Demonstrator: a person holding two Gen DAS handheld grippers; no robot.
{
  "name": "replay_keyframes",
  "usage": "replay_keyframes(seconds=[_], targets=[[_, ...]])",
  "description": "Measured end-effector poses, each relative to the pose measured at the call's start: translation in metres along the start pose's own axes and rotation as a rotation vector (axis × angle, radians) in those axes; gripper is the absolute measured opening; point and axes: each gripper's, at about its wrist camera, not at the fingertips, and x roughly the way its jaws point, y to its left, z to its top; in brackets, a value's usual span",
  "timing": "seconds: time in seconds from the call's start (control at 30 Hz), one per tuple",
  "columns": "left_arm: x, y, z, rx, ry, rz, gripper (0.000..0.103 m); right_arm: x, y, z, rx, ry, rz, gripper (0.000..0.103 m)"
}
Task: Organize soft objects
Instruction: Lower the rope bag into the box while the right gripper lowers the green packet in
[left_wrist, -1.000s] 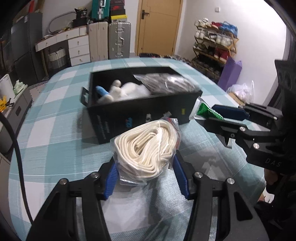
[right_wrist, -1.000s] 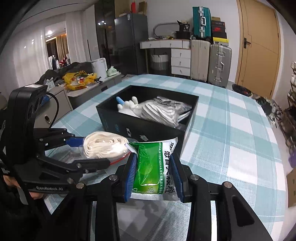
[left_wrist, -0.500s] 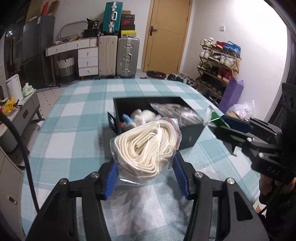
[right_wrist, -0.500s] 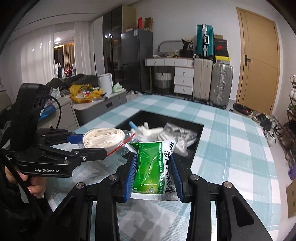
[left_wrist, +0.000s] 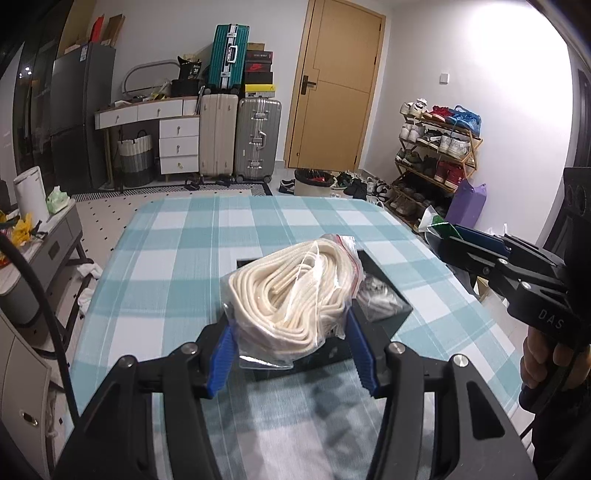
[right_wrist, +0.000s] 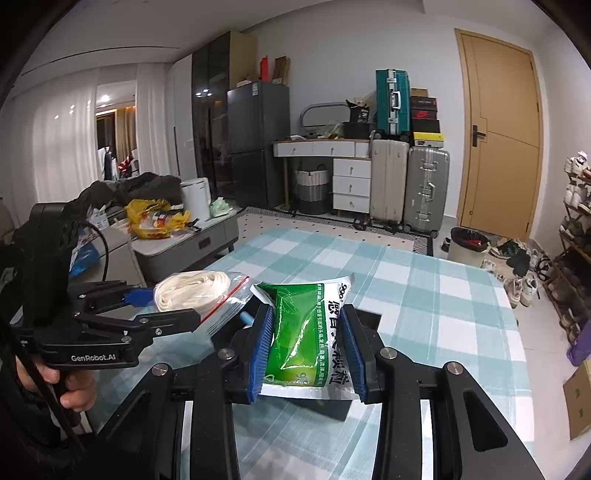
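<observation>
Over the teal-and-white checked tablecloth, two soft packs are held up in the air, one per gripper. The left gripper is clamped on a clear zip bag of coiled white cord, its blue pads pressed into both sides of the bag so it bulges a bit between them; the same bag with its red zip strip can be seen from the right wrist view too, sticking out past the black fingers. The right gripper is closed on a green sachet with printed white text, squeezed on both long edges and held upright-ish. Under both packs a black box is sat on the table, mostly hidden by what's being held; only a corner of it and some grey-white stuff inside can be made out, so what's in there can't really be told. A hand is wrapped round the left gripper's handle. Suitcases and a shoe rack are parked at the back near the door.
</observation>
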Motion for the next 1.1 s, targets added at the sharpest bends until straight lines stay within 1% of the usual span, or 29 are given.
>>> replay_keyframes(seconds=[0.13, 0.3, 0.47, 0.57, 0.73, 0.93, 1.1], targets=[[0.008, 0.000, 0.010, 0.006, -0.006, 0.002, 0.054, 0.008, -0.010, 0.009, 0.037, -0.007, -0.013, 0.037], [0.030, -0.002, 0.015, 0.010, 0.017, 0.005, 0.054, 0.031, -0.019, 0.008, 0.053, 0.034, -0.005, 0.037], [0.058, -0.001, 0.015, 0.006, 0.063, 0.020, 0.054, 0.055, -0.026, 0.005, 0.061, 0.077, 0.004, 0.037], [0.074, 0.001, 0.012, 0.002, 0.096, 0.033, 0.054, 0.073, -0.027, 0.002, 0.054, 0.118, 0.015, 0.037], [0.094, 0.001, 0.009, 0.005, 0.136, 0.031, 0.054, 0.103, -0.029, -0.008, 0.043, 0.183, 0.018, 0.037], [0.111, -0.004, 0.006, 0.024, 0.167, 0.022, 0.054, 0.125, -0.032, -0.014, 0.031, 0.224, -0.001, 0.037], [0.115, -0.009, 0.005, 0.055, 0.158, 0.051, 0.054, 0.136, -0.035, -0.017, 0.022, 0.239, -0.010, 0.037]])
